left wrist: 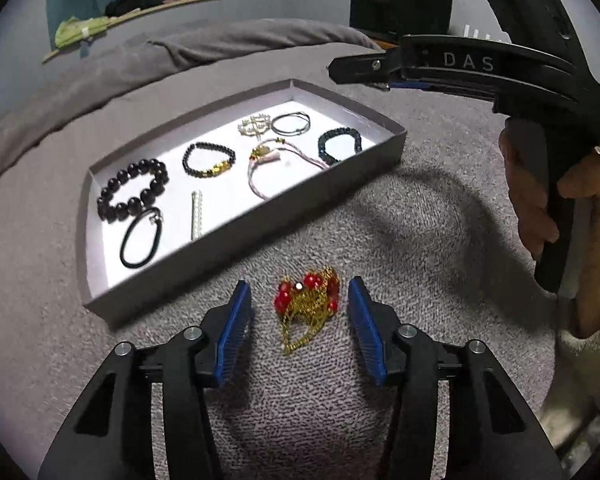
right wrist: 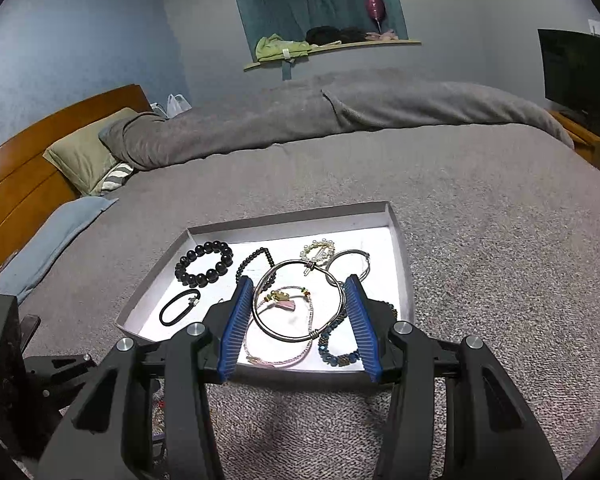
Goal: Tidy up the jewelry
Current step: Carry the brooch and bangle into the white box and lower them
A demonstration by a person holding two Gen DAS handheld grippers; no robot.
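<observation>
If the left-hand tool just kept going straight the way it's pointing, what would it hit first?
Most likely the red and gold chain piece lying on the grey bed cover, right between the left gripper's open jaws. Depth is hard to judge here.

A grey bed blanket (right wrist: 480, 208) fills mid-frame; pillows (right wrist: 82, 156) at left, a dark television (right wrist: 576, 76) upper right.

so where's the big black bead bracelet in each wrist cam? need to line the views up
Left wrist: big black bead bracelet lies at the tray's left end, above the black hair tie.
Right wrist: same bracelet in the tray's far-left corner, left of the gripper fingers.
Shared landmark: the black hair tie beside it.
</observation>
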